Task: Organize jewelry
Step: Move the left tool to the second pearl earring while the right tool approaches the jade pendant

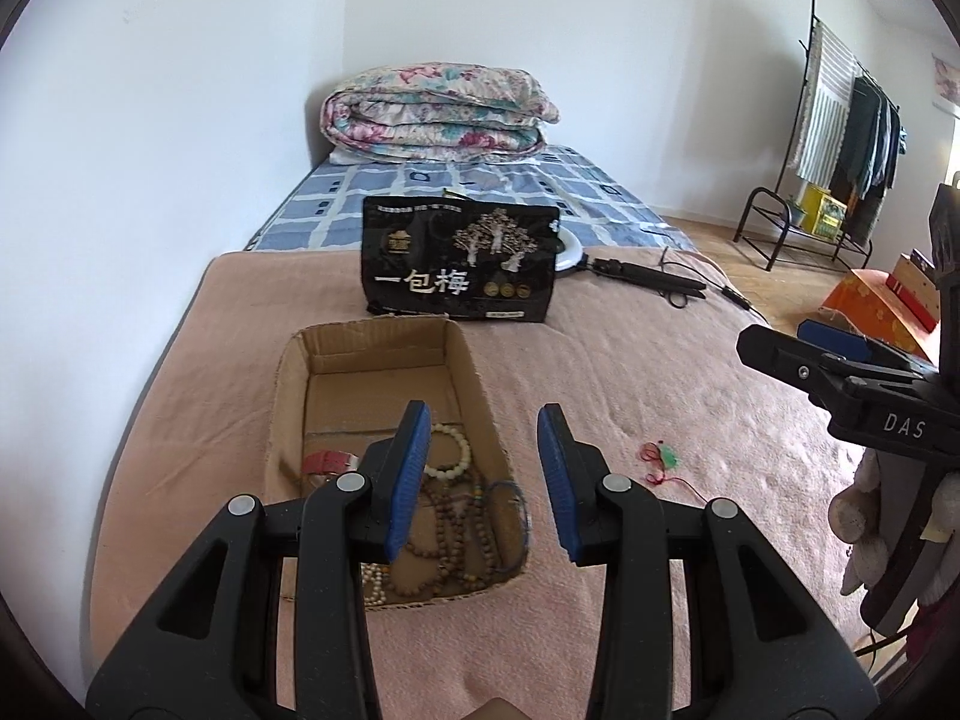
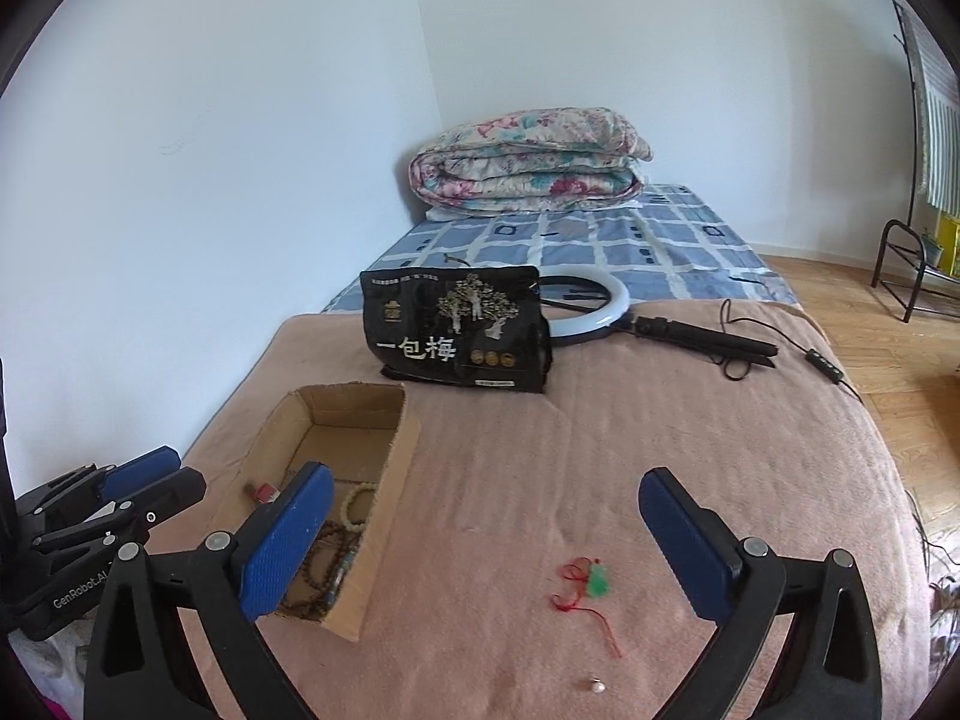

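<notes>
1. Bed point(image 2: 690, 432): fuzzy pink blanket on top, one folded floral quilt point(image 1: 438, 114) at the far end.
2. One black snack bag point(image 1: 461, 258) stands upright behind the box.
3. One open cardboard box point(image 1: 288, 396) holds several bead strings point(image 1: 450, 516): pale and brown, round beads.
4. Left gripper point(image 1: 485, 480) tilts down over the box's near end, jaws partly apart, empty.
5. Right gripper point(image 2: 486, 546) tilts down over the blanket, jaws released wide, empty.
6. One red-cord green pendant point(image 2: 591, 585) lies on the blanket right of the box.
7. One small pearl-like bead point(image 2: 597, 686) lies nearer the camera.
</notes>
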The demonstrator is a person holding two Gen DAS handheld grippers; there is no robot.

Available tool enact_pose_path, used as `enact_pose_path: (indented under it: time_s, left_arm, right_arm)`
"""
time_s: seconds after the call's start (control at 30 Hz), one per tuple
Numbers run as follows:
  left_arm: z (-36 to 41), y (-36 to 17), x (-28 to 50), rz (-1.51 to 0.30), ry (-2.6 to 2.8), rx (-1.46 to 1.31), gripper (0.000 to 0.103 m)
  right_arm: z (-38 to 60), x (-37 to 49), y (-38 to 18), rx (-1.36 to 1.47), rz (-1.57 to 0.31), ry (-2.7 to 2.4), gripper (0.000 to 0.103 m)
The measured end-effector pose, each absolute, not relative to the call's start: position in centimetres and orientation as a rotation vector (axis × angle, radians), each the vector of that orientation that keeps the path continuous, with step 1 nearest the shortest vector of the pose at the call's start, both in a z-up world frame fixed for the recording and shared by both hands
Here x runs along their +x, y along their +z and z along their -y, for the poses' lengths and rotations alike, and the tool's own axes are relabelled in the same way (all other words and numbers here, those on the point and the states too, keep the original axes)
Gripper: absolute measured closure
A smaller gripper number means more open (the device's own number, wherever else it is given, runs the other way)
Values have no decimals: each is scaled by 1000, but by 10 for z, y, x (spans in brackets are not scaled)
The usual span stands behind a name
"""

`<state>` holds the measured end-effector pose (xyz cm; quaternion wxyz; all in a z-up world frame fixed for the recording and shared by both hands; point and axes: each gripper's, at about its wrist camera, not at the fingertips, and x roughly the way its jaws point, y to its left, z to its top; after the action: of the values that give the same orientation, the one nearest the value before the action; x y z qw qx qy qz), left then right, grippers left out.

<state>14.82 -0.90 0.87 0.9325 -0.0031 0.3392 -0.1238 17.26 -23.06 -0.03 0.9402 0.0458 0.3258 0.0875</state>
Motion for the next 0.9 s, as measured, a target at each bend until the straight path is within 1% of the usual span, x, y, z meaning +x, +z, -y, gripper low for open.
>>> enact_pose_path:
  time_s: [0.33,0.53,0.9]
  left_arm:
    - [41,-4,139,-723,-314,17,66]
    - [62,-15,137,-752,-351,20,66]
    - [108,-42,133,-821,-445,11,66]
  right_arm:
    - [264,153,-15,34,-648,134,0]
    - [296,152,-37,3,-705,92,0]
    - [342,154,-55,72,-779,81,0]
